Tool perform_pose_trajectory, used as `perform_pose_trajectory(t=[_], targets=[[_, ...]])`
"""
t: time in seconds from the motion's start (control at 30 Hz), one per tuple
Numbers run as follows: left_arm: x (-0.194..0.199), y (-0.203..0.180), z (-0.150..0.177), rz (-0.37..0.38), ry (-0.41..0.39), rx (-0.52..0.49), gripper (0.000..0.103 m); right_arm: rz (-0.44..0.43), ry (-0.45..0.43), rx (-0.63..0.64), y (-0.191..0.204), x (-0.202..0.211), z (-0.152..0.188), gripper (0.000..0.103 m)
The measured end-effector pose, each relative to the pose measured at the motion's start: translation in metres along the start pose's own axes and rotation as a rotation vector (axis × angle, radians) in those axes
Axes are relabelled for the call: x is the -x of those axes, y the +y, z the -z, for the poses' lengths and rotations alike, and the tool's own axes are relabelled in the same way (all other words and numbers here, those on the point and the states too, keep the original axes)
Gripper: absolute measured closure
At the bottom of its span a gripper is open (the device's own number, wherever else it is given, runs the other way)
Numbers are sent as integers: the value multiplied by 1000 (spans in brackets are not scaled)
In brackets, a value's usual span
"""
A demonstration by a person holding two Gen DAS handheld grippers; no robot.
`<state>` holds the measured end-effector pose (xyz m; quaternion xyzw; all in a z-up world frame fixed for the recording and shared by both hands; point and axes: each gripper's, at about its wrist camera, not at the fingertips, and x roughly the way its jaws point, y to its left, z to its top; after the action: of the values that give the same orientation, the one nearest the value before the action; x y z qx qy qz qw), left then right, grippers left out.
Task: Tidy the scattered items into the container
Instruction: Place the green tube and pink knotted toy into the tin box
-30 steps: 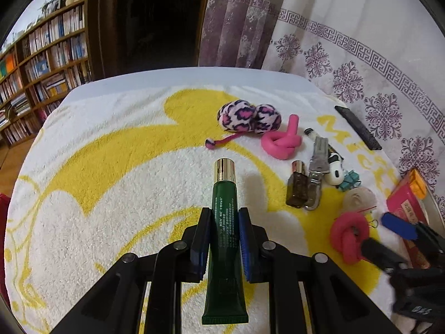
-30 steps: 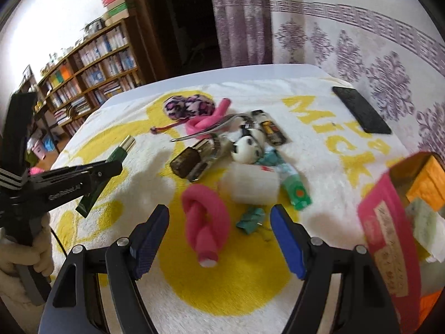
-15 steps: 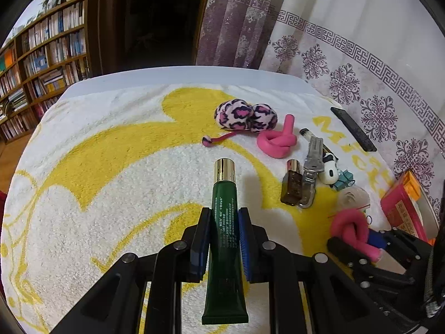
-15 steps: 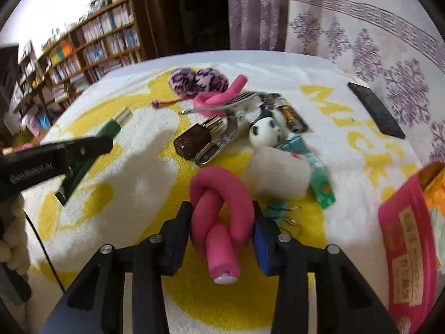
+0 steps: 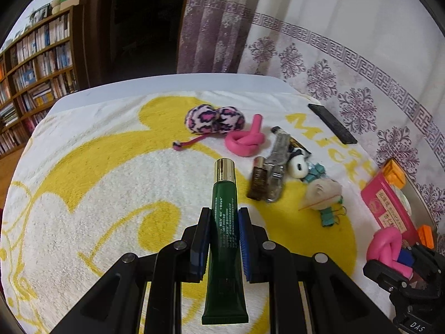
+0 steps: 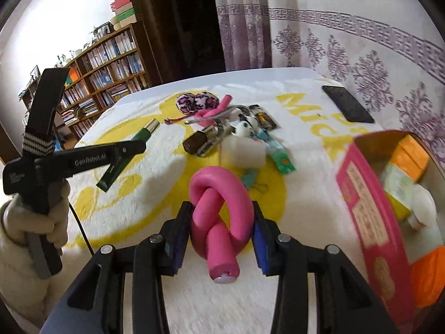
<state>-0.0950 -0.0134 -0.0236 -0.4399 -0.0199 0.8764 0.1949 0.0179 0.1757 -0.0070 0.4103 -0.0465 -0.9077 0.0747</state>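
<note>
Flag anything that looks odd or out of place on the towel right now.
Nothing looks spilled or broken. Loose items still lie in a jumble mid-towel: a brown bottle, a metal clip, a second pink knotted foam roller. The black phone sits apart by the curtain.

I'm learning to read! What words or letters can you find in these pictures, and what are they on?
"CenRobot.AI": side of the left claw, seen from the right wrist.
"DAS": black part of the right claw, seen from the left wrist.
"Mick": yellow letters on the towel, cut off by the box.
Green tube: print too small.
Box label: too blurred.
Book spines: too small.
</note>
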Motion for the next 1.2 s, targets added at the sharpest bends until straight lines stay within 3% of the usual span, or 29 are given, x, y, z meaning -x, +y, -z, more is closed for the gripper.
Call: perform_pose_trajectory(t=[0.33,0.53,0.87,1.2], targets=[[11,-26,8,46,-5,-14,83,65,-47,-88,-36,30,10,59],[11,-57,7,91,9,-48,83,147,-107,-138,-69,56,12,59],[11,-143,-9,177,8,-185,83,356,-179,-250,-143,90,18,59],[-5,-240,-22,261,25,-333,83,437,-198,-262,-174,95,28,59]])
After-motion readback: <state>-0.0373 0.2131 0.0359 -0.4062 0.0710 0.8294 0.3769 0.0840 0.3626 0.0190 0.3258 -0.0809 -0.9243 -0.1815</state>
